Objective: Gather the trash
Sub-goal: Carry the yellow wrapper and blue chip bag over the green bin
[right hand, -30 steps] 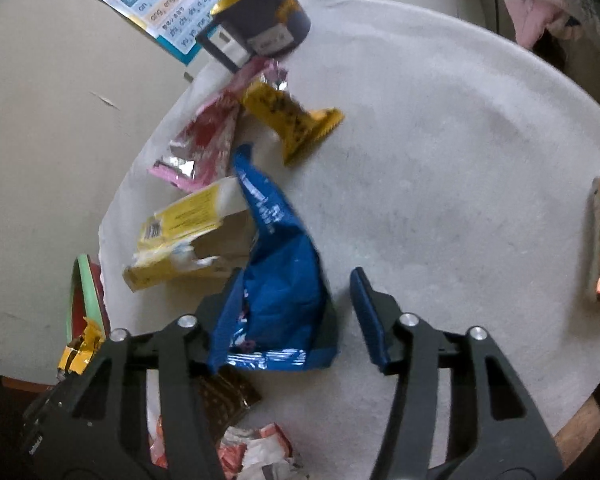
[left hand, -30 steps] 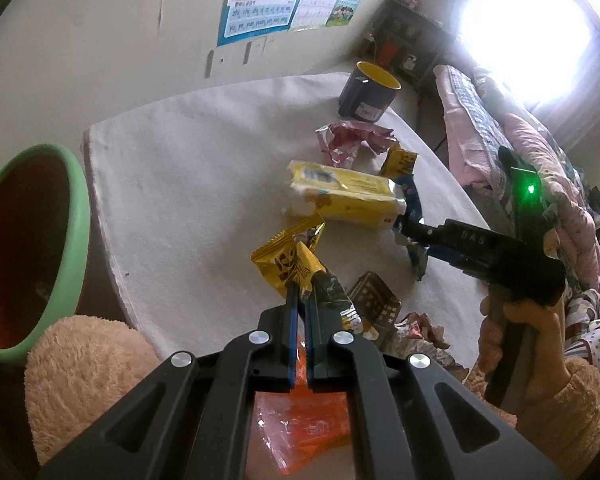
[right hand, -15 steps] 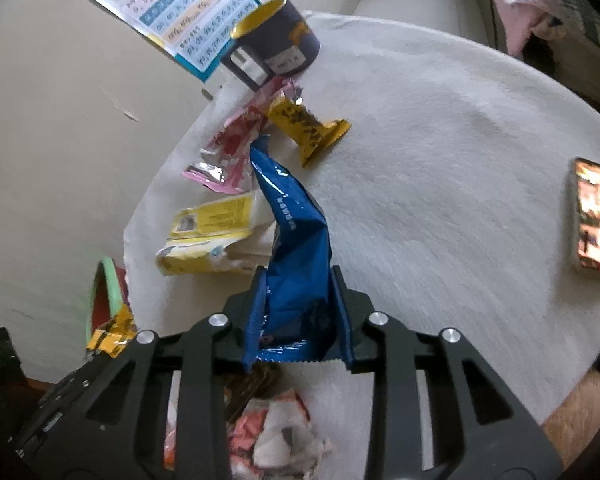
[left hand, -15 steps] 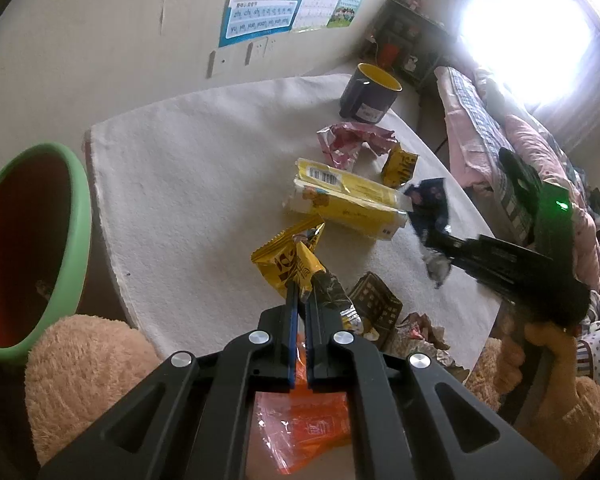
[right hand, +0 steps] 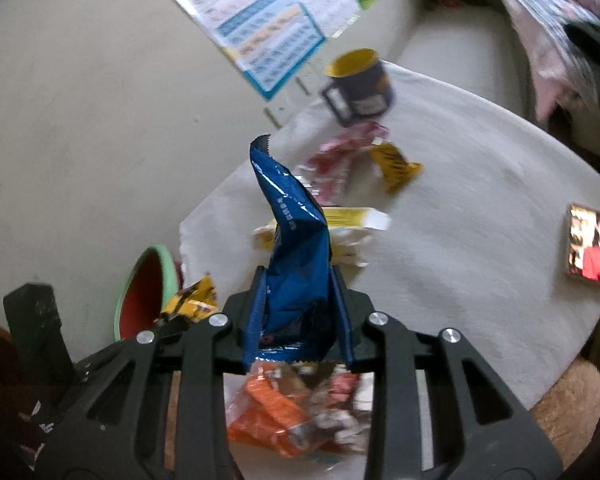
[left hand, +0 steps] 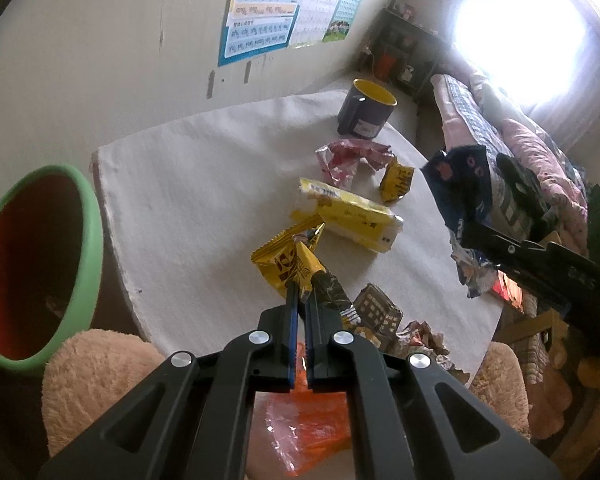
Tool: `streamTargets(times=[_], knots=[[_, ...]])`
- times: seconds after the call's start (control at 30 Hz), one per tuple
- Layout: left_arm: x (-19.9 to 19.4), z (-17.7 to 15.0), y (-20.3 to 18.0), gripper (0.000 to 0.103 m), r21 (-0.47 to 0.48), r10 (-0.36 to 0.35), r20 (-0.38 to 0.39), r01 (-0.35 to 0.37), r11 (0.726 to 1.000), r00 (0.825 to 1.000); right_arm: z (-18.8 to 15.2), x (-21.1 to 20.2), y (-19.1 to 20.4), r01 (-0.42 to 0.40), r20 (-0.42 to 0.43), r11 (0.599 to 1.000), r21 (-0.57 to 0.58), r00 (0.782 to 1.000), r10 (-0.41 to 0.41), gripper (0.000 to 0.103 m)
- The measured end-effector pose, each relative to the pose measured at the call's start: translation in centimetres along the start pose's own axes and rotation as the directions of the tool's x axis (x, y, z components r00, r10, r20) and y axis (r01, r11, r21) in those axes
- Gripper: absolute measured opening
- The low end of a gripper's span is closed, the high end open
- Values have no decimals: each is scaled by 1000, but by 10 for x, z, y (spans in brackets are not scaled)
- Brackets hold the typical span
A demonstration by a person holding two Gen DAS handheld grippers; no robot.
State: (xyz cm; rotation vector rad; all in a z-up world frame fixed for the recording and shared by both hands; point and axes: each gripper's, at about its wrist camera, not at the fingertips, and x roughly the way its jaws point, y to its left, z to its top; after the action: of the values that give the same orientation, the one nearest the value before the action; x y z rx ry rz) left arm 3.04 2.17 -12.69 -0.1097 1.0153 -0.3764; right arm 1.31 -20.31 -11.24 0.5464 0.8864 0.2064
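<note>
My left gripper (left hand: 301,294) is shut on a yellow snack wrapper (left hand: 286,264) above the near edge of the round white-clothed table (left hand: 204,184). My right gripper (right hand: 298,280) is shut on a crumpled blue wrapper (right hand: 296,232), held upright above the table. In the left wrist view that blue wrapper (left hand: 460,176) hangs in the air at the right. A green bin with a red inside (left hand: 32,256) stands left of the table and also shows in the right wrist view (right hand: 144,292).
On the cloth lie a yellow pack (left hand: 348,212), a pink-red wrapper (left hand: 348,156), a small yellow wrapper (left hand: 396,178) and a brown wrapper (left hand: 380,314). A dark mug (left hand: 366,112) stands at the back. A lit phone (right hand: 592,248) lies at the right, an orange wrapper (left hand: 308,432) below.
My right gripper shut on the blue wrapper and lifted it off the table, up and toward the left. The left gripper stayed where it was, still shut on the yellow wrapper.
</note>
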Motion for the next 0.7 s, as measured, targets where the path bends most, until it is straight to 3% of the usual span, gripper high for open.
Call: streamTargets(times=[0.7], knots=[[-31, 1, 43, 0, -103, -13, 95, 23, 994, 995, -11, -2, 69, -10, -30, 989, -145, 1000, 5, 31]])
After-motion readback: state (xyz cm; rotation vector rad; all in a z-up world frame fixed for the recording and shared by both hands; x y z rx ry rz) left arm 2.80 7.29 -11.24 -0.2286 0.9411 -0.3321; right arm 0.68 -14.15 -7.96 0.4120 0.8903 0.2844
